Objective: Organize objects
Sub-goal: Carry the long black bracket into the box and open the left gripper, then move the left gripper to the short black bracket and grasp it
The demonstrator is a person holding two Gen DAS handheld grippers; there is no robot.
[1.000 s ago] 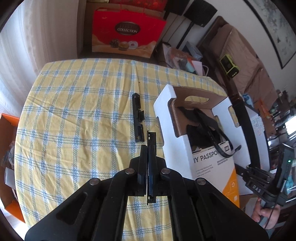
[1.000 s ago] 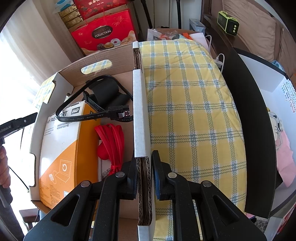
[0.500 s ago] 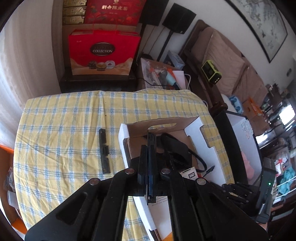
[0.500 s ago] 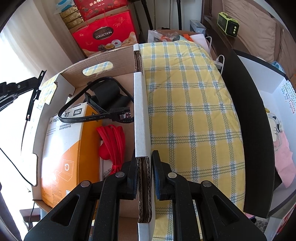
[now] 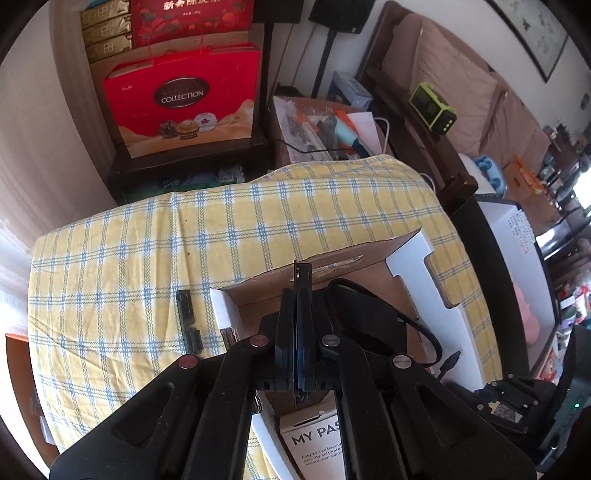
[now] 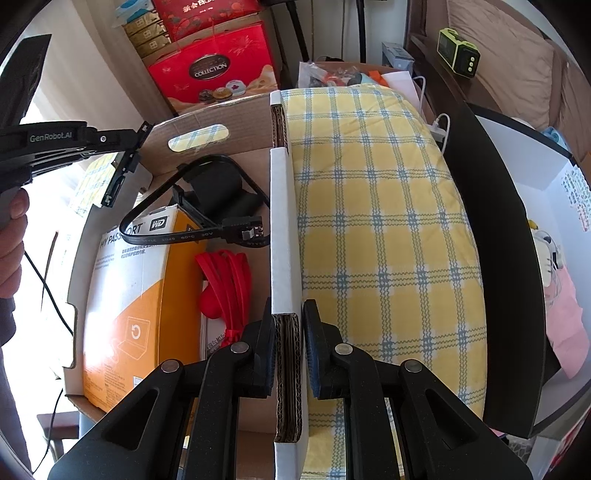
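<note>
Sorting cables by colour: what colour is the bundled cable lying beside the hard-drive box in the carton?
Red; the bundled cable shows best in the right wrist view.

Red gift bag (image 5: 184, 107) marked COLLECTION stood behind the checked tablecloth (image 5: 110, 280), gold boxes (image 5: 107, 33) stacked above it. Green-framed device (image 6: 458, 53) sat on a dark ledge, right. Framed picture (image 5: 532, 33) hung on the wall. Brown sofa (image 5: 461, 88) beneath it.
</note>
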